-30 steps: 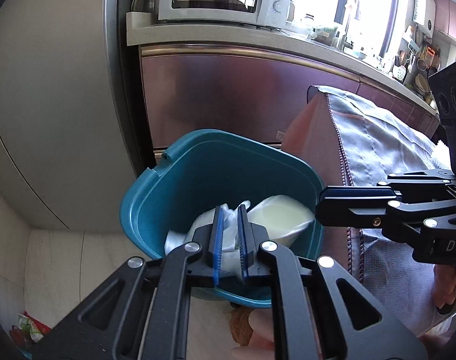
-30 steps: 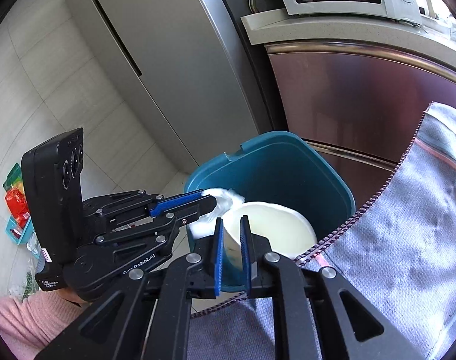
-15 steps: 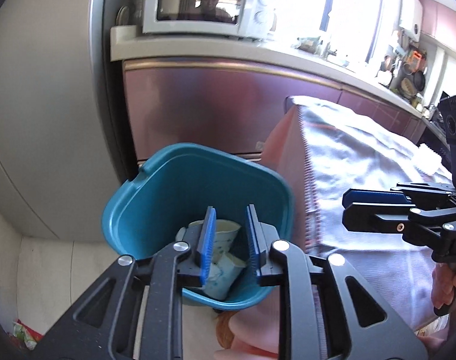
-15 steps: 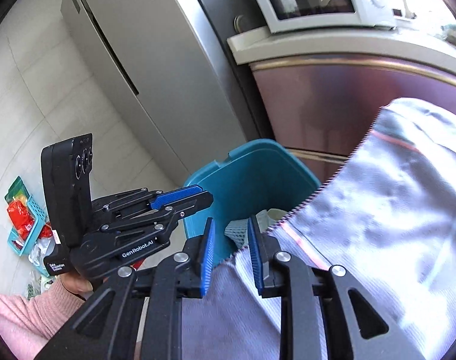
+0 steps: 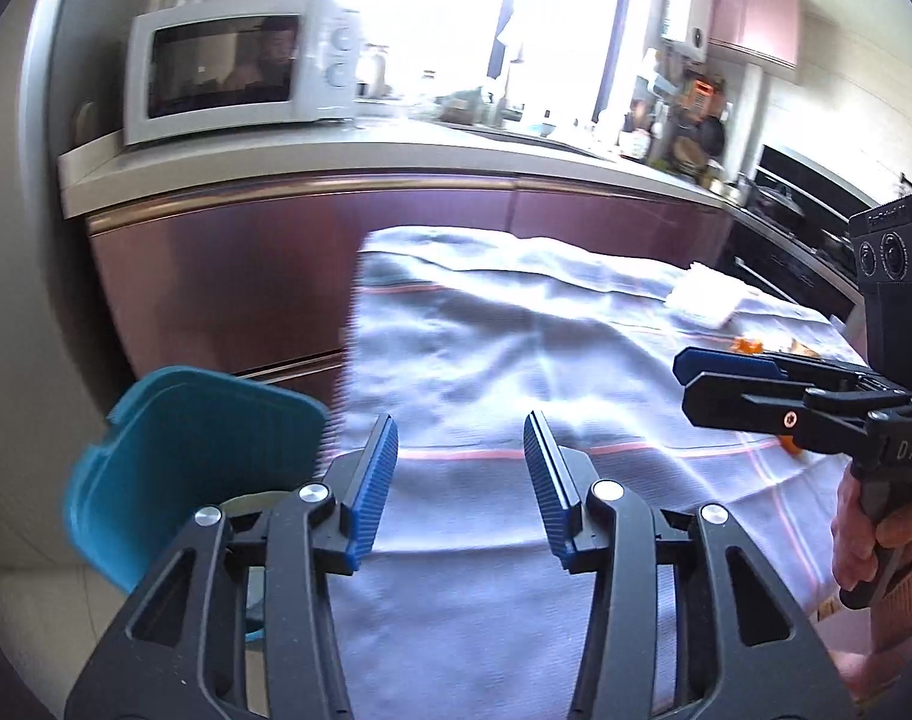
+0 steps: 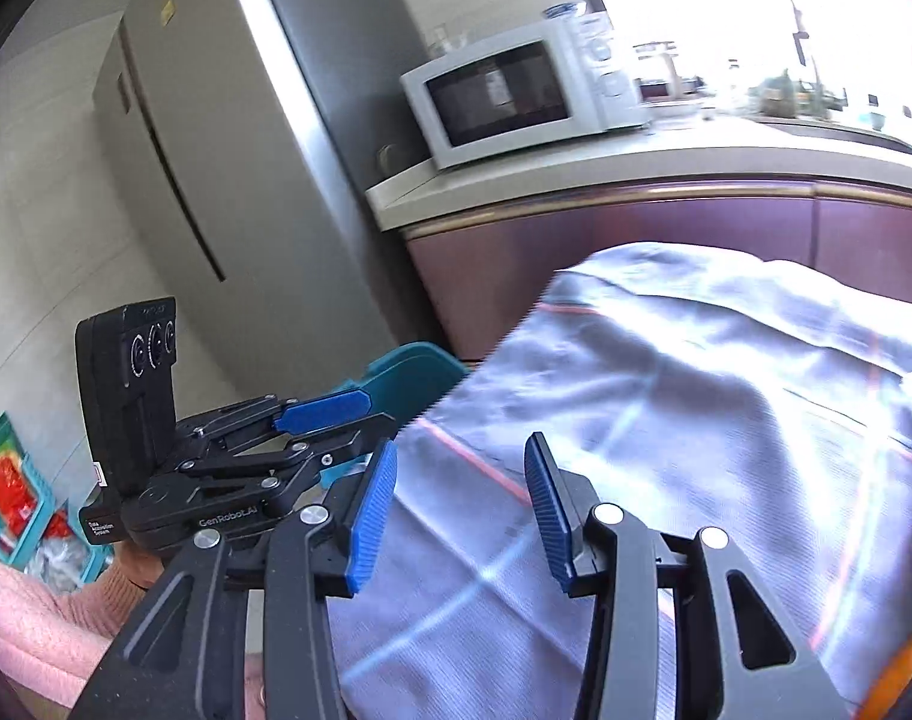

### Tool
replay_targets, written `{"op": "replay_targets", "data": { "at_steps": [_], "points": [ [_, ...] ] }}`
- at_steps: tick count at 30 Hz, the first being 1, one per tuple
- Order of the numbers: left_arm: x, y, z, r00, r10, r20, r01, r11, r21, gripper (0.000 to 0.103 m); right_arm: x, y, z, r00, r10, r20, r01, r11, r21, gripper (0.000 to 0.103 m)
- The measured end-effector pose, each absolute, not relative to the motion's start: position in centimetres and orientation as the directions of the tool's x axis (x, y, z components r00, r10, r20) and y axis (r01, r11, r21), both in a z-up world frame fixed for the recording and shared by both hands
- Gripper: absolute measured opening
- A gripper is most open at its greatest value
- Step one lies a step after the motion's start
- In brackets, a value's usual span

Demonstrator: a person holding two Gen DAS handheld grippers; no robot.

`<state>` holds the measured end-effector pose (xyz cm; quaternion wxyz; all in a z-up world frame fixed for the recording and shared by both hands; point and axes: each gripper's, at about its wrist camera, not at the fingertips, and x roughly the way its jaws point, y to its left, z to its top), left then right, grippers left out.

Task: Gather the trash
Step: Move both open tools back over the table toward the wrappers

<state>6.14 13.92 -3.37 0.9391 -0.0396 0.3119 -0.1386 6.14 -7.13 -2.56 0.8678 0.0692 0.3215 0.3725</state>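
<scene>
The teal trash bin [image 5: 186,468] stands on the floor at the table's left end, and a pale cup rim shows inside it; in the right wrist view only its edge [image 6: 411,369] peeks out. My left gripper [image 5: 461,480] hovers over the table's near left corner, jaws opening, nothing between them. My right gripper [image 6: 461,501] is over the cloth too, jaws opening and empty; it also appears at the right of the left wrist view [image 5: 726,381]. On the grey cloth [image 5: 516,348] lie a white crumpled tissue [image 5: 699,300] and orange scraps [image 5: 750,347] at the far right.
A kitchen counter [image 5: 348,153] with a white microwave [image 5: 234,69] runs behind the table, above maroon cabinets. A tall fridge [image 6: 228,180] stands to the left. A small basket with red packets [image 6: 12,498] sits on the floor. A pink sleeve [image 6: 30,618] shows bottom left.
Both grippers let go of the white cup and wrapper into the bin, opened, and swung up and right from over the bin to over the clothed table.
</scene>
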Motion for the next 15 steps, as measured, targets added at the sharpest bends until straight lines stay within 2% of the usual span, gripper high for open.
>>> {"op": "replay_targets", "data": {
  "at_steps": [15],
  "points": [
    [6.9,2.6,-2.9,0.667,-0.479,-0.571,0.465,0.866,-0.183,0.048,3.6,-19.3,-4.0,0.699,0.516,-0.495,-0.353,0.851,0.389,0.043]
  ]
}}
